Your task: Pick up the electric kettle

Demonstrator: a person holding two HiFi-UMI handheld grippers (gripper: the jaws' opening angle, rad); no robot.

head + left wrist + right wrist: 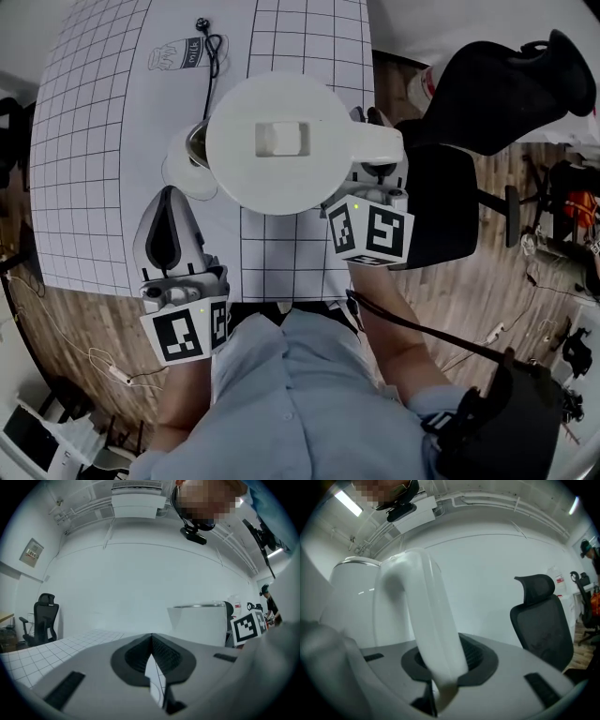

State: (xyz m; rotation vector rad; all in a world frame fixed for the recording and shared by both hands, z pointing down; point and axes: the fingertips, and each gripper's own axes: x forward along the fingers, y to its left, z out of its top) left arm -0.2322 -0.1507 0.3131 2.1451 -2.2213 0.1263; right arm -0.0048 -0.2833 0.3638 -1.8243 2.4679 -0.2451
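Note:
The white electric kettle (281, 141) hangs above the gridded table, seen from over its round lid. My right gripper (375, 164) is shut on the kettle's curved white handle (426, 620), which passes down between the dark pads; the kettle's body (351, 602) stands just left of it. The kettle's round base (187, 164) with its metal centre lies on the table, partly hidden under the kettle's left edge. My left gripper (172, 202) is shut with nothing in it, near the table's front edge, left of the kettle (201, 623).
A black power cord (211, 66) runs from the base toward the table's far side, beside a milk-carton drawing (176, 54) on the grid mat (84, 141). A black office chair (487, 103) stands right of the table. Wooden floor lies around it.

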